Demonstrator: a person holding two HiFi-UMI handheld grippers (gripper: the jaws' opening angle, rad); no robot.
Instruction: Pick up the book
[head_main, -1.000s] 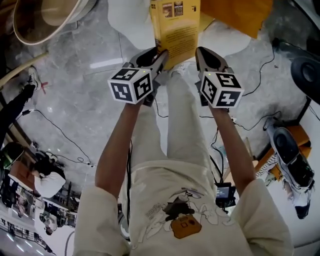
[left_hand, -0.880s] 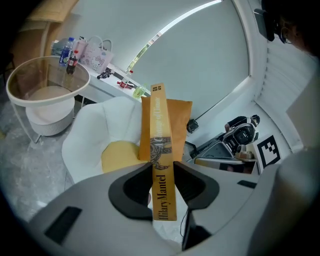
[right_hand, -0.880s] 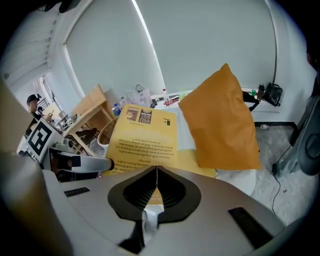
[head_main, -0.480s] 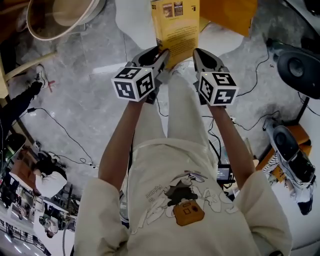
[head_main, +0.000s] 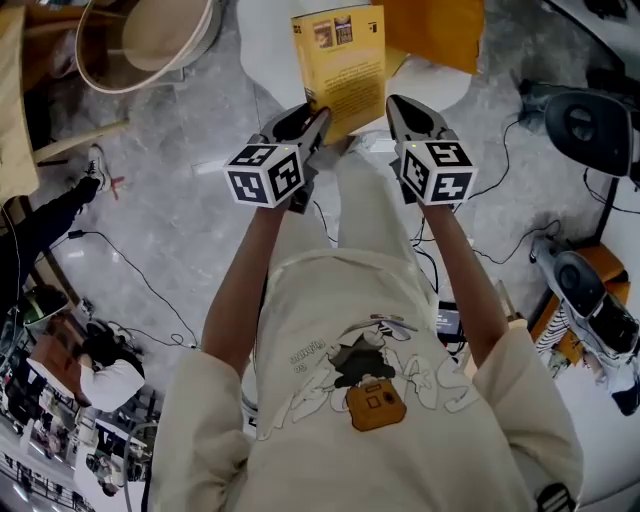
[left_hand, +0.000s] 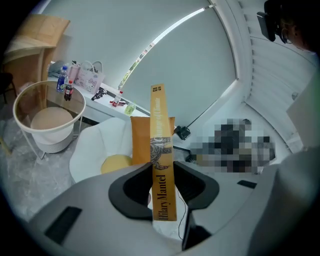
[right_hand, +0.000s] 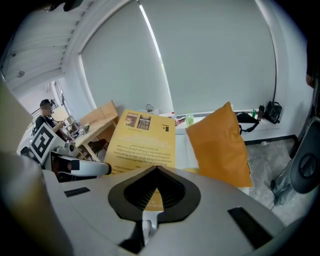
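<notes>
Both grippers sit higher than a second ago and the book (head_main: 340, 72) rises with them: in the head view its top edge, cut off before, now shows, and it lies a little further left of the cushion (head_main: 432, 28). The left gripper (left_hand: 162, 172) is clenched on the lower end of the spine, a jaw pressing each side, so the book stands upright in the air, just left of the cushion and apart from it. The right gripper (right_hand: 157, 169) has its jaws closed tip to tip with nothing between them and hovers below the cushion, just beside the book's lower right corner. By my reading the pickup is as good as done, though one grip on the spine alone carries the weight, so the book could swing or slip. The spine reads "Hilary Mantel" in black; the title further up is too small to read. The back cover carries lines of print, two small pictures and a dark mark near the top, none legible. Each cube (head_main: 265, 172) bears black-and-white square patterns, no words. The shirt (head_main: 370, 400) has a cartoon print with unreadable lettering.
</notes>
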